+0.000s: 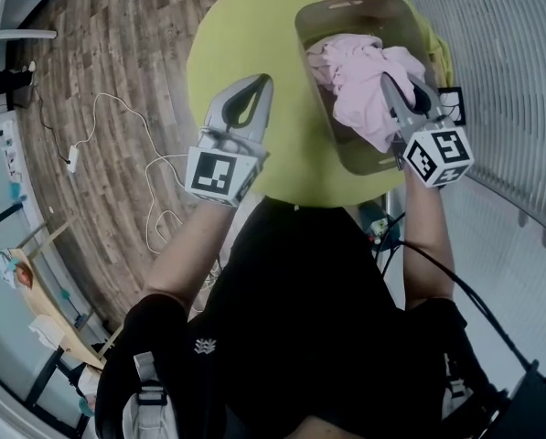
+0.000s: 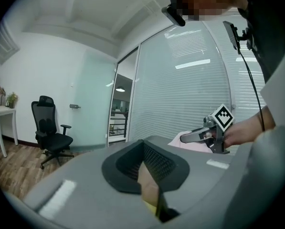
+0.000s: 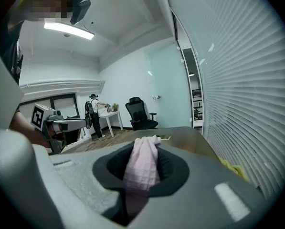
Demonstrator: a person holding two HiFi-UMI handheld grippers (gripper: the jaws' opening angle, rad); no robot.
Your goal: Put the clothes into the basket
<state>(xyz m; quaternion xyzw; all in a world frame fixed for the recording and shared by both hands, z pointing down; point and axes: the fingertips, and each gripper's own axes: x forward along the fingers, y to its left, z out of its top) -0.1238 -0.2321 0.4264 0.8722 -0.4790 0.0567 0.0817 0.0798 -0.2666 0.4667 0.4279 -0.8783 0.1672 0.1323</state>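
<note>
A round yellow-green desk [image 1: 245,35] carries a tan plastic basket with a handle slot in its far wall [image 1: 346,9], set toward the desk's right edge. A pale pink waffle-knit garment [image 1: 364,73], the task's clothing, lies bunched inside the basket and fills most of it. The right gripper [image 1: 403,95] hangs over the near half of the basket. Its fingers are clenched on a fold of that pink garment, and in the right gripper view the fold stands up as a narrow ridge between the 2 dark pads. The left gripper [image 1: 262,84] hovers over bare desk just left of the basket, apart from it. Its fingers are drawn together at the tips and hold nothing, with only a thin sliver of tan and yellow showing between the pads in the left gripper view. A crumpled yellow cloth [image 3: 234,168] lies by the basket on its right side, next to the ribbed glass wall [image 1: 510,71]. Beyond the desk, on the person's left, is a brown wood-plank floor [image 1: 90,53] with a white cable [image 1: 117,108] looped across it.
</note>
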